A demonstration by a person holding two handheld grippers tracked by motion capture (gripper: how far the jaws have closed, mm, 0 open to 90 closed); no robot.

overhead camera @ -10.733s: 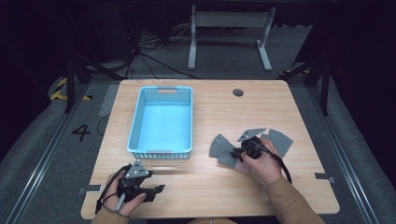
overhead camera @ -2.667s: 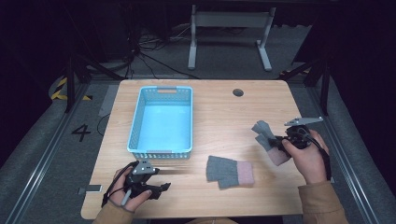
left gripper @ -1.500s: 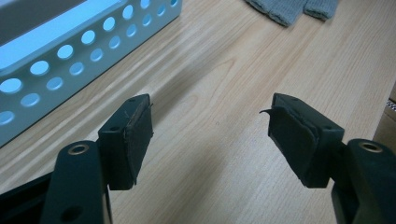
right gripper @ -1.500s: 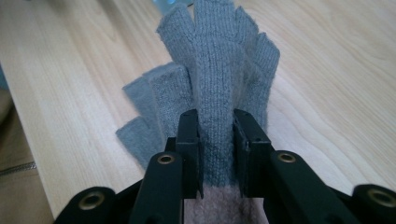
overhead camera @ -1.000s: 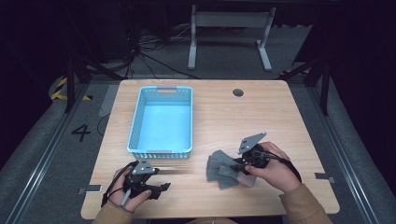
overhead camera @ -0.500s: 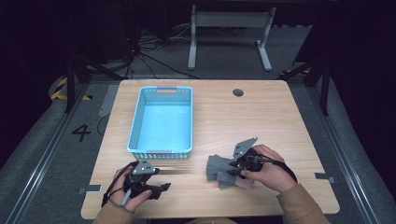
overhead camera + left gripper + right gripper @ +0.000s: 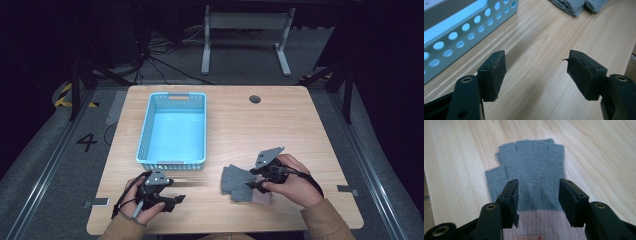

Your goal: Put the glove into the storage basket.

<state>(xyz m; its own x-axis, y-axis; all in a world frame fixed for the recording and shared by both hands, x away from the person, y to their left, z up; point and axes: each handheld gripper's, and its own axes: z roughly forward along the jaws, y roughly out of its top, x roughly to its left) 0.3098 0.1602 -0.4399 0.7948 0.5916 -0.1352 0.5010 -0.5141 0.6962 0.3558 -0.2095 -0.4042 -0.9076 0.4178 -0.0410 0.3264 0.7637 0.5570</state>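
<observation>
A grey fingerless glove [image 7: 534, 167] with a pink cuff lies flat on the wooden table [image 7: 260, 130]. A second glove's edge peeks out under its left side. In the high view the gloves [image 7: 239, 181] form a small pile right of the table's front middle. My right gripper [image 7: 537, 187] hovers over the cuff end; its jaws have just been opening and stand apart, pressing on nothing. That right gripper [image 7: 254, 183] sits at the pile's right edge. My left gripper [image 7: 535, 62] rests open near the front left with nothing between its pads, also seen as the left gripper [image 7: 176, 199] in the high view.
A light blue perforated basket [image 7: 146, 131] stands on the table's left half, just beyond my left gripper; its wall [image 7: 454, 32] shows in the left gripper view, with the gloves [image 7: 576, 5] farther off. A round cable hole [image 7: 255, 99] lies near the far edge.
My right gripper has come down and nearer with the glove, laid it on the other glove and let go. The left hand has kept still.
</observation>
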